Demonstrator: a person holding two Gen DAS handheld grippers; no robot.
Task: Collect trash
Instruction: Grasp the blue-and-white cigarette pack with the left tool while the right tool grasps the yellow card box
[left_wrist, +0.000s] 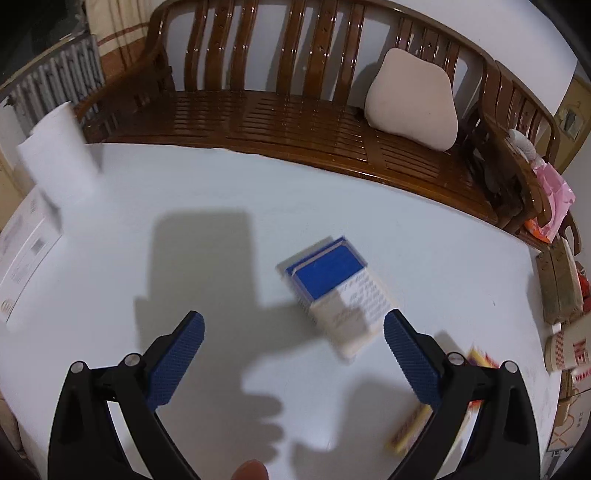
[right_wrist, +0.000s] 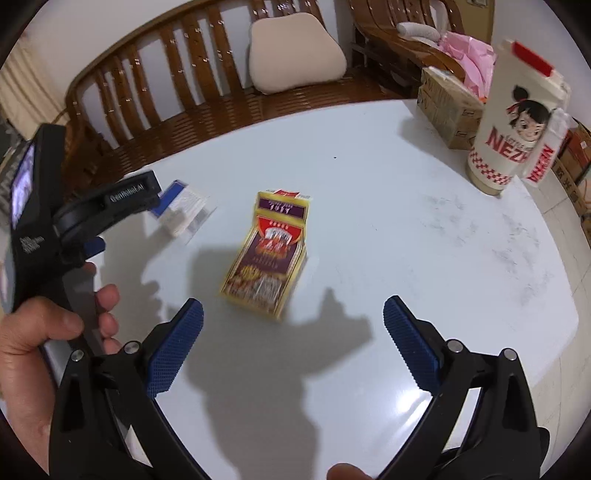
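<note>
Left gripper (left_wrist: 293, 328) jaws spread wide, right gripper (right_wrist: 293, 315) likewise, blue-white box (left_wrist: 334, 295) and yellow packet (right_wrist: 267, 254) on white table (right_wrist: 424, 240), Nezha cup (right_wrist: 517, 122) aside.

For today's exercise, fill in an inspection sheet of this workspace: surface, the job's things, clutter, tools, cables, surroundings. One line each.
Surface: white table, faint grey smudges toward its right side.
Job's things: blue-and-white box and yellow-and-maroon box, both lying flat, apart from each other.
Clutter: Nezha paper cup upright, cardboard boxes, paper roll.
Tools: left tool open, the blue-and-white box just ahead; right tool open, behind the yellow-and-maroon box; neither holds anything.
Cables: nothing seen.
Surroundings: wooden bench with beige cushion, pink bag.
</note>
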